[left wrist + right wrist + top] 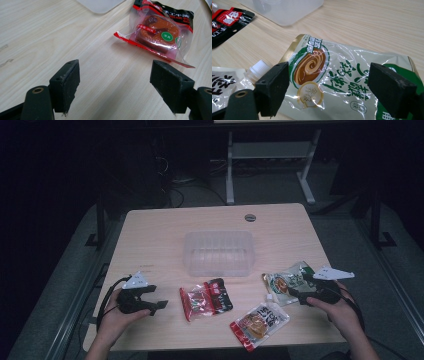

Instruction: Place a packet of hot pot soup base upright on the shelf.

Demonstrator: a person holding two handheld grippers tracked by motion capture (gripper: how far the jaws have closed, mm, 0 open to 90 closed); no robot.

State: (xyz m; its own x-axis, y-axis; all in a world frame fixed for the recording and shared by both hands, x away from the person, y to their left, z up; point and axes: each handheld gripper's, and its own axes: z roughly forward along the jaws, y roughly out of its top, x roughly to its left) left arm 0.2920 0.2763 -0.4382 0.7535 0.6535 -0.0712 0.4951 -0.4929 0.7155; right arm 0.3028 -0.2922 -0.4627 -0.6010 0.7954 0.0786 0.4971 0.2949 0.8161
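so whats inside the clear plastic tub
Nothing visible inside the clear tub; through its walls only bare table shows. The snack packets lie outside, nearer the person.

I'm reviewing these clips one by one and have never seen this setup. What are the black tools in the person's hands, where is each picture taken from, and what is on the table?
A person sits at a wooden table and holds a hand-held two-jaw gripper in each hand; there is no robot arm. The high view looks down from above, with the left gripper at the left and the right gripper at the right. The other two pictures come from a camera riding on each gripper, looking along its black jaws.

On the table lie a clear plastic container, a red snack packet, a red-edged spouted pouch and a green and cream pouch.

Both grippers are open and hold nothing. The left gripper's jaws stand over bare wood short of the red packet; the right gripper's jaws stand either side of the green and cream pouch, not pressing on it.
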